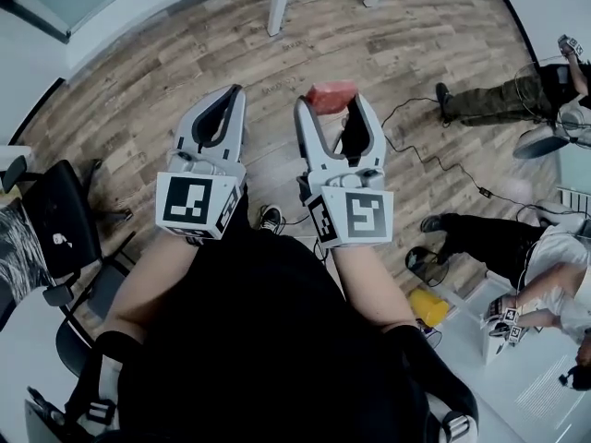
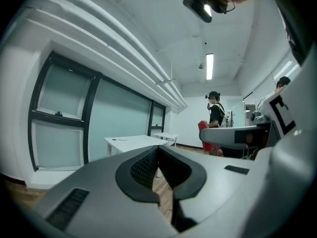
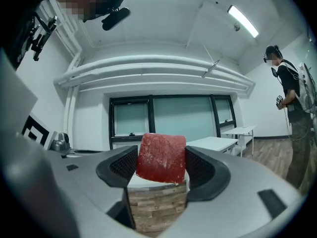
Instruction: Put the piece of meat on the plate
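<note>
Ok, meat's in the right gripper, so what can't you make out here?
Plate: in none of the three views, so its place is unknown.
Piece of meat: head view shows only its top; the fingers of the right gripper hide the rest.
Yellow object, head view: too small and blurred to identify.
Seated person, head view: cut off by the right edge.

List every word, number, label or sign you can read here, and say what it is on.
Nothing here reads as text.
Left cube: black-and-white square marker, no letters.
Right cube: the same kind of marker, no letters.
White surface at the head view's lower right: faint printed lines, too small to read.
</note>
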Motion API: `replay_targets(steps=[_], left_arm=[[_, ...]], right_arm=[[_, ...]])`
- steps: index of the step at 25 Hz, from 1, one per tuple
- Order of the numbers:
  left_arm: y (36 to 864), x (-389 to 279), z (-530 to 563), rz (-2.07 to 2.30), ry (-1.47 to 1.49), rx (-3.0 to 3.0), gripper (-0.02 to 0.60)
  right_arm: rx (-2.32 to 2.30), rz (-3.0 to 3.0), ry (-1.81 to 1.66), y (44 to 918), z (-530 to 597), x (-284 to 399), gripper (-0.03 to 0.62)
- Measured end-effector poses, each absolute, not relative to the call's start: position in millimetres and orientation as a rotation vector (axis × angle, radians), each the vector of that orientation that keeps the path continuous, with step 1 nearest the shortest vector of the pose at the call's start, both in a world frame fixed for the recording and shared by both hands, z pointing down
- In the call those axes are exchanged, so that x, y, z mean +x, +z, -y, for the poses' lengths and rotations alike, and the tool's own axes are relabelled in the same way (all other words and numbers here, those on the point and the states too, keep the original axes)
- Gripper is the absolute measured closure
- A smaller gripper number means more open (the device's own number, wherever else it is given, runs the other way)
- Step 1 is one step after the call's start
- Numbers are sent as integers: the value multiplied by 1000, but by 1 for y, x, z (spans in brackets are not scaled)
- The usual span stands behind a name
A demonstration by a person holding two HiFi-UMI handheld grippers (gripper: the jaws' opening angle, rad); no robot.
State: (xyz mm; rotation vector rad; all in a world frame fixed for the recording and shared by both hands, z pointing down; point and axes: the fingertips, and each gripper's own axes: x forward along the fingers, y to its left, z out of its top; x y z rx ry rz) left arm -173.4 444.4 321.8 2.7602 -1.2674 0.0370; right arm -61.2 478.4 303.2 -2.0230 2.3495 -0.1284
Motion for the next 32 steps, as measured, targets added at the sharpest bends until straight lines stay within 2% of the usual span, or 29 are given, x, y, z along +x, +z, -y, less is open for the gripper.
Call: replay_targets(steps=[10,19,32], left_arm=[[297,-218,-321,1274,-22,2807,578],[293,-237,-280,1283,-28,2819,578],[302,-210,-255,1242,-2,2828,578]], right_arm=[[-2032,-2350,-58,283,-358,-110,293],[-2029,-2351,-91,290,-317,-126,293],[-2084,-2328,-90,297,-298,-95,293]])
